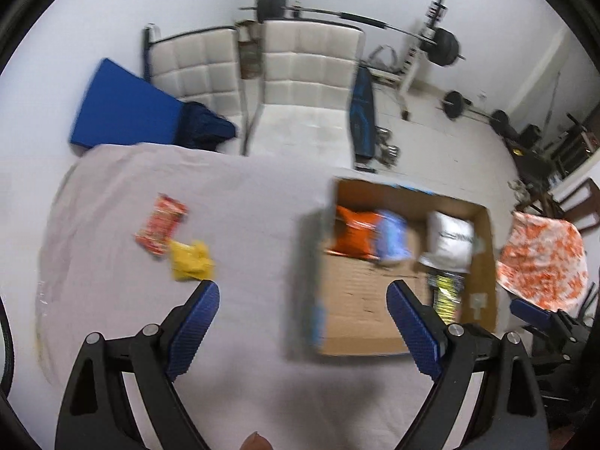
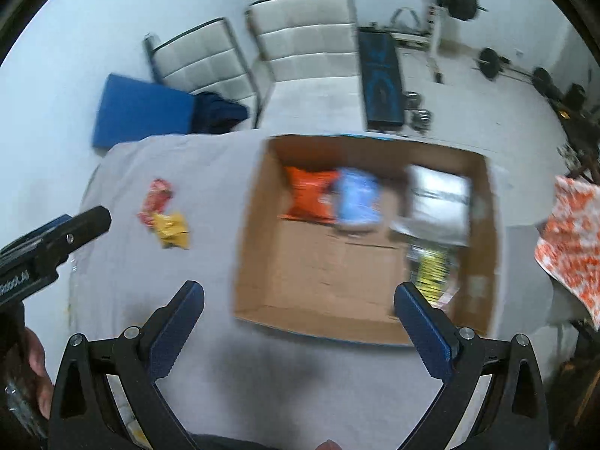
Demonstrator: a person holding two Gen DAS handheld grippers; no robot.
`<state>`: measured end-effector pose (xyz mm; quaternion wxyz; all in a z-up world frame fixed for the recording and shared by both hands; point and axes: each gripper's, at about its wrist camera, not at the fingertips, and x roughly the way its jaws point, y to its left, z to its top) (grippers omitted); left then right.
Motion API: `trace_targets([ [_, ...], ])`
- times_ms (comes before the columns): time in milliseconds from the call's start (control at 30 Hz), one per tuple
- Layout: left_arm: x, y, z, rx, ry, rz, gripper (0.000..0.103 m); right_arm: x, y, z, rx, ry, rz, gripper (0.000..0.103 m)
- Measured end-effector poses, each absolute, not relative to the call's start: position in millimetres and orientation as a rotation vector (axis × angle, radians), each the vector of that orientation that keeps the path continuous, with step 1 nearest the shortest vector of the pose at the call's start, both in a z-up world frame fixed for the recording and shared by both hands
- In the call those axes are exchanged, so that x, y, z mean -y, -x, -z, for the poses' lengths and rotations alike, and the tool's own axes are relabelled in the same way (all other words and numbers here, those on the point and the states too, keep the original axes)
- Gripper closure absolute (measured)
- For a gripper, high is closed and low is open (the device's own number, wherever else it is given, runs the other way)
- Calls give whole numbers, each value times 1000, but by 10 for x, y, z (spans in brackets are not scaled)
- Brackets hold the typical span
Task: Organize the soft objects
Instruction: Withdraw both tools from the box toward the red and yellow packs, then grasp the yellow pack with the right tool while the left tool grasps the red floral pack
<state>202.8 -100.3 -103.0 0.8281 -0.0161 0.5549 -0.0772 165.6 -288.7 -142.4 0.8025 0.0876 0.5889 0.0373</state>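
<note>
A cardboard box (image 1: 345, 322) (image 2: 258, 225) stands on the grey-covered table (image 1: 243, 206). Inside lie an orange packet (image 1: 352, 234) (image 2: 309, 193), a light blue packet (image 1: 392, 238) (image 2: 358, 198), a white packet (image 1: 450, 242) (image 2: 437, 202) and a yellow-black packet (image 1: 446, 294) (image 2: 431, 272). A red packet (image 1: 161, 225) (image 2: 155, 200) and a yellow packet (image 1: 191, 260) (image 2: 170, 228) lie on the cloth to the left. My left gripper (image 1: 303, 296) is open and empty above the cloth. My right gripper (image 2: 300, 296) is open and empty over the box's near edge.
Two white padded chairs (image 1: 300, 75) stand behind the table, with a blue mat (image 1: 120, 105) and dark cloth. A weight bench and barbells (image 1: 442, 45) are at the back right. An orange-white patterned cloth (image 1: 543, 255) hangs at the right.
</note>
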Motion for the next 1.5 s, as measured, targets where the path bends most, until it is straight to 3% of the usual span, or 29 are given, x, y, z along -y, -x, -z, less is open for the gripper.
trace_targets([
  [200, -15, -2322, 1164, -1158, -8, -7, 11, 1633, -2296, 1875, -1357, -177, -195, 0],
  [367, -885, -2705, 1821, -1280, -14, -136, 11, 751, -2852, 2628, -1487, -181, -263, 0],
  [667, -1659, -3104, 2811, -1432, 23, -195, 11, 96, -3364, 3797, -1652, -184, -234, 1],
  [733, -1729, -3169, 2932, -1451, 14, -194, 11, 21, -3403, 3929, -1671, -171, -224, 9],
  [800, -1759, -3222, 3038, -1465, 0, -191, 11, -42, -3424, 4029, -1688, -157, -221, 26],
  [867, -1789, -3258, 3106, -1476, -8, -180, 11, -75, -3418, 4089, -1702, -165, -218, 30],
  [967, -1764, -3308, 3188, -1492, -19, -154, 11, -108, -3408, 4064, -1690, -133, -208, 46],
  [1500, -1108, -3845, 3756, -1628, -115, 167, 11, 382, -3649, 3832, -1680, -56, -62, 47],
])
